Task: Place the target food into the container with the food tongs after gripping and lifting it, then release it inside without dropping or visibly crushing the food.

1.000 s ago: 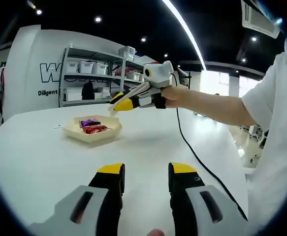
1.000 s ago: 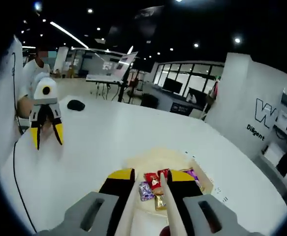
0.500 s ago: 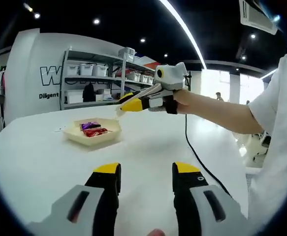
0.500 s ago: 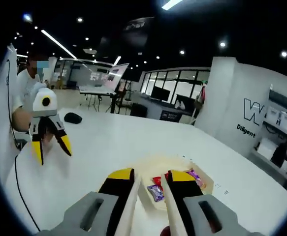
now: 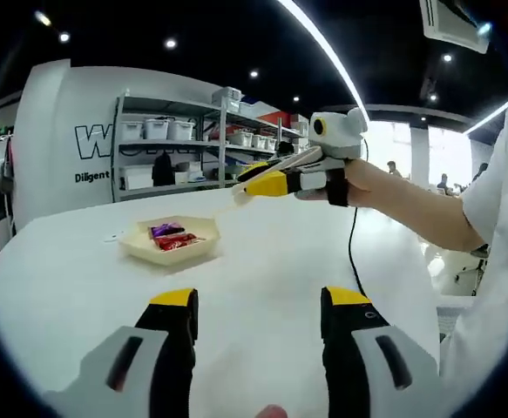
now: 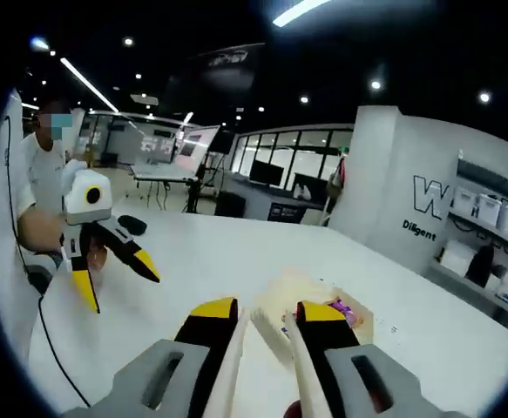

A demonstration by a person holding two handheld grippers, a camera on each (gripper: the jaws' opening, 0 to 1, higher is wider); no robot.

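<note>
I have the white counter (image 5: 262,261) broad and bare in front of me, which gives both tools room to work. On it sits the shallow tan container (image 5: 168,248), placed well out toward the shelving side. Inside it lie the wrapped sweets (image 5: 173,238), red and purple, so the target food sits in the container and not in my tongs.

My right gripper (image 5: 255,181) hangs in the air above and just beyond the container. It carries the pale food tongs (image 6: 267,341) between its fingers, and those fingers press the tong arms while the tips stand a little apart. The tips look empty, though motion blur there leaves me unsure.

My left gripper (image 5: 258,305) waits low over the counter, well apart from the container, fingers spread and holding nothing. I judge it is kept back simply to stay out of the way.
</note>
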